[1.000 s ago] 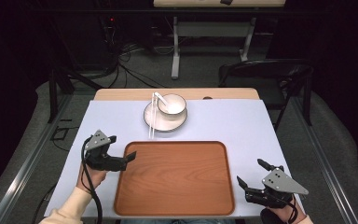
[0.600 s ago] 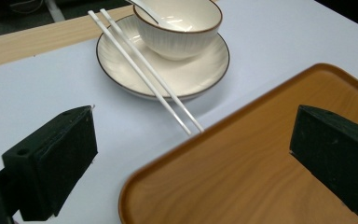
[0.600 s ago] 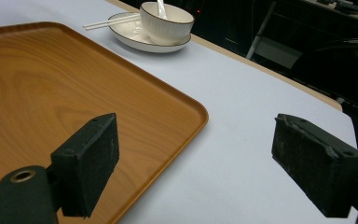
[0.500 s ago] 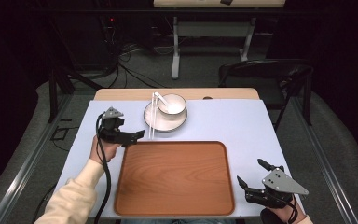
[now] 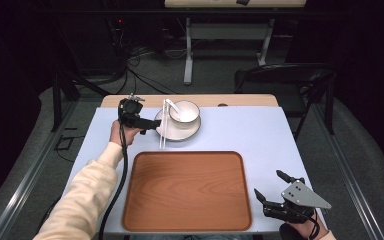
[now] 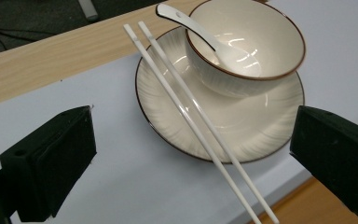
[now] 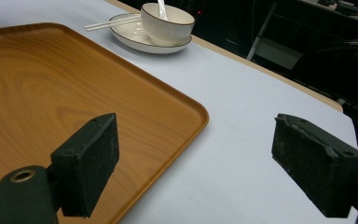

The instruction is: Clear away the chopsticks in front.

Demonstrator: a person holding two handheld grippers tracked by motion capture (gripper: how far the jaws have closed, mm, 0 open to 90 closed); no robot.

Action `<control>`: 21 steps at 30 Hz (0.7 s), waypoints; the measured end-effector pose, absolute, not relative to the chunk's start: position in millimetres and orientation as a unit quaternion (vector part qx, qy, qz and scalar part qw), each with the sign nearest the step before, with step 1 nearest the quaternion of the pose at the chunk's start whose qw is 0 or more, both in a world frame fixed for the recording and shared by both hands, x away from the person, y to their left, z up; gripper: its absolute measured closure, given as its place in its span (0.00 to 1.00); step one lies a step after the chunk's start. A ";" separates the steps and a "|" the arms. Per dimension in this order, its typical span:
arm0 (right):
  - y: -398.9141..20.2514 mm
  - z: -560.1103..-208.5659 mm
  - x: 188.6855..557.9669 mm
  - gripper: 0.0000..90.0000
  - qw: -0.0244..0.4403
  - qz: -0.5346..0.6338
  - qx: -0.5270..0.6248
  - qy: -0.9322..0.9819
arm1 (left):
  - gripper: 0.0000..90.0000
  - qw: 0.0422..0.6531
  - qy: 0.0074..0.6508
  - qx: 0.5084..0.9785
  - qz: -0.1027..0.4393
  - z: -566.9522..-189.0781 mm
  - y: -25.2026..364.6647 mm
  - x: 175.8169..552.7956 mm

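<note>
The left gripper (image 5: 152, 126) is at the far left of the table, just beside the plate (image 6: 261, 135) — its jaws are wide open and hold nothing. The chopsticks (image 6: 196, 122) lie across the plate's left part, and the bowl (image 6: 256, 51) with the spoon (image 6: 200, 32) stands on it. The tray (image 5: 187, 190) in the near middle is empty, so the moving is not yet begun. The right gripper (image 5: 274, 192) waits open at the near right corner.
</note>
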State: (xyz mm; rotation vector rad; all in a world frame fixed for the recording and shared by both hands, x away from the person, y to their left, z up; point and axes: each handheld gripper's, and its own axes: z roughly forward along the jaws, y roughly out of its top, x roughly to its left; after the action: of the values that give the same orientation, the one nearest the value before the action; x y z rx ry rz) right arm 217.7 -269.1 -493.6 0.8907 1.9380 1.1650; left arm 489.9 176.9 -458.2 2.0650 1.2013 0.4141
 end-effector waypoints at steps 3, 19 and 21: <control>-269.3 -493.7 217.8 0.16 0.348 0.449 0.343 0.748 | 0.02 0.333 0.469 0.802 0.160 -461.5 171.3 503.6; -269.8 -493.6 217.6 0.16 0.348 0.451 0.344 0.746 | 0.29 0.276 0.502 0.804 0.163 -479.8 152.5 552.8; -269.9 -493.7 217.5 0.16 0.348 0.452 0.344 0.746 | 0.35 0.269 0.504 0.805 0.162 -484.1 149.2 558.6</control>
State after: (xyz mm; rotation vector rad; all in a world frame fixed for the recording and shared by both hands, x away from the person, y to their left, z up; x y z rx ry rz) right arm 217.5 -269.9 -493.7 0.8931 1.9337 1.1725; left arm 558.6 149.2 -484.1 2.1696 1.3579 0.4381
